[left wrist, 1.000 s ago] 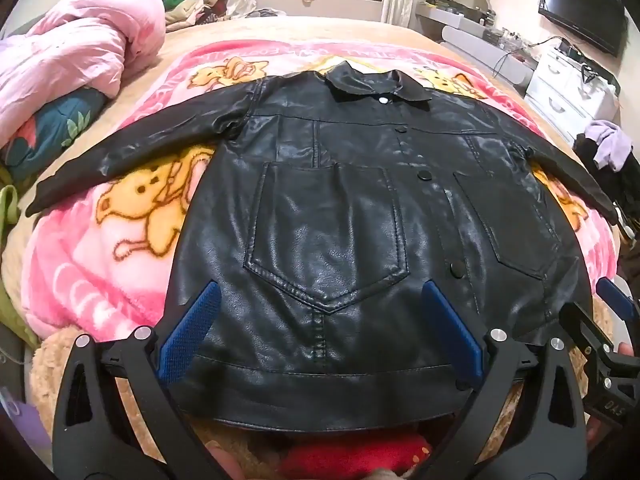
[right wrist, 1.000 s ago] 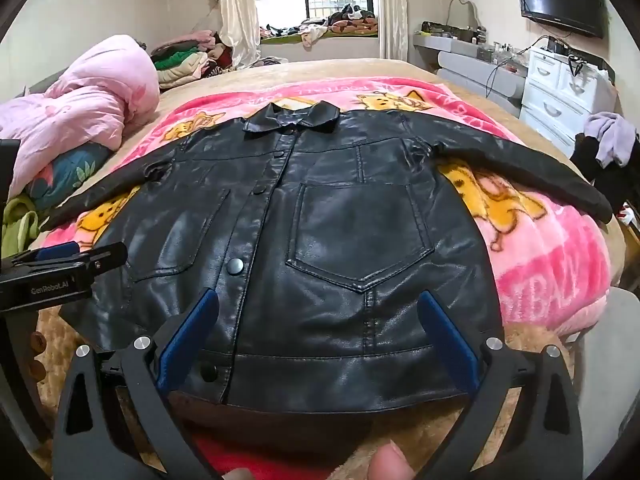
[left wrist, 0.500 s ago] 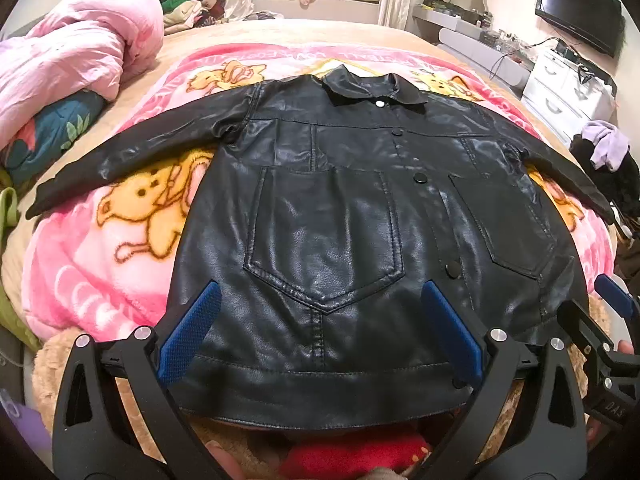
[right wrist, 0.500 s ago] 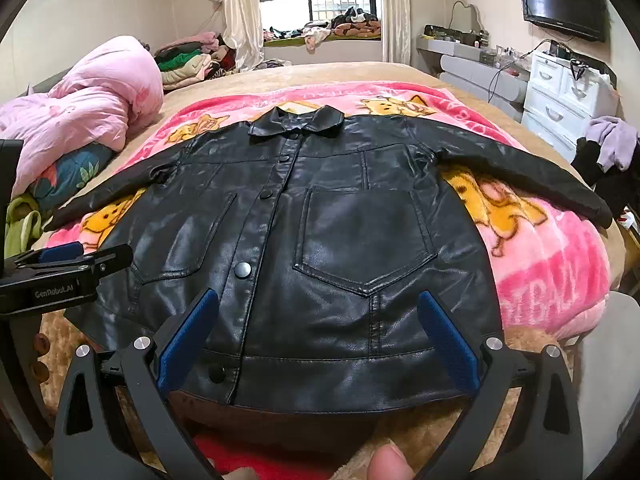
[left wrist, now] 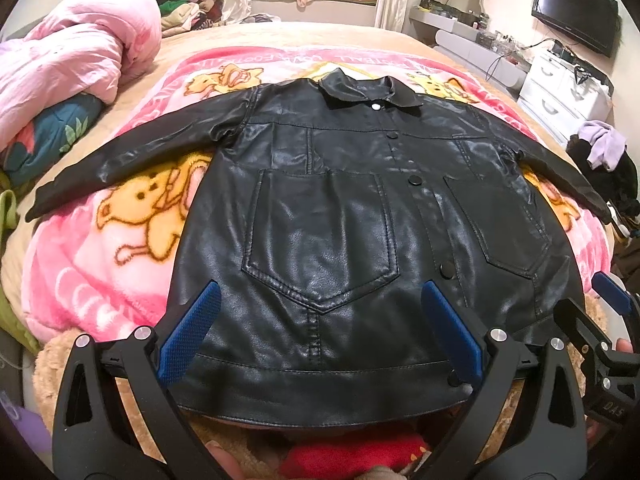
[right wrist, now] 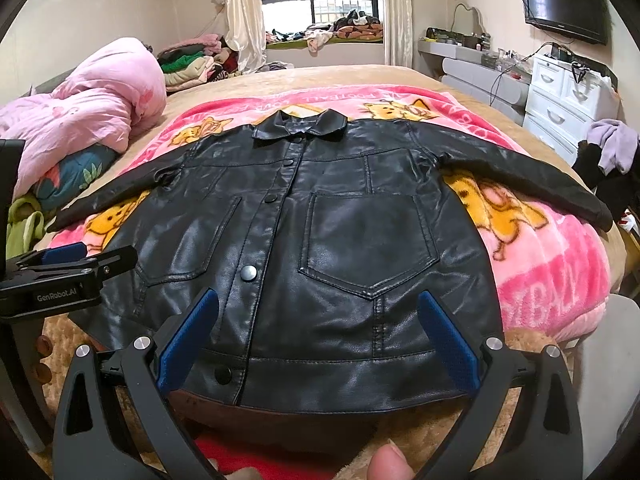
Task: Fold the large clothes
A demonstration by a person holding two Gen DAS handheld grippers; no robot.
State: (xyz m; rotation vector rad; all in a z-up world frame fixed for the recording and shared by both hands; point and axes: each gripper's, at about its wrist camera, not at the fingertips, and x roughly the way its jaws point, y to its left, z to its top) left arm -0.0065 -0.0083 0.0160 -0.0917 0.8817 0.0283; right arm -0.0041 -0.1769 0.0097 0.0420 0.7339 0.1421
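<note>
Both claws have backed off a bit and tipped up vs a sec ago, so more of the window and far wall shows and the black leather jacket (left wrist: 344, 248) sits lower in each view; the jacket itself hasn't shifted. It lies flat, front up, buttoned, collar away from the holder, sleeves spread to both sides on the pink cartoon blanket (left wrist: 120, 264) over the bed (right wrist: 360, 76). Left claw (left wrist: 320, 332) is spread wide and empty, hovering above the hem (left wrist: 320, 392) near the left pocket; right claw (right wrist: 318, 334) likewise spread, nothing in it, over the hem on the right pocket side. Risks from here, imo: the leather looks slick and stiff, so a shallow pinch at the hem could slip out mid-lift, or grab only the top layer w/o the back panel and the fold skews. Plush blanket under it may get nipped along with the hem and drag. Sleeves reach toward the bed edges; the right sleeve (right wrist: 532, 184) could slide off if the body is pulled unevenly. Stiff material may spring back open after folding.
</note>
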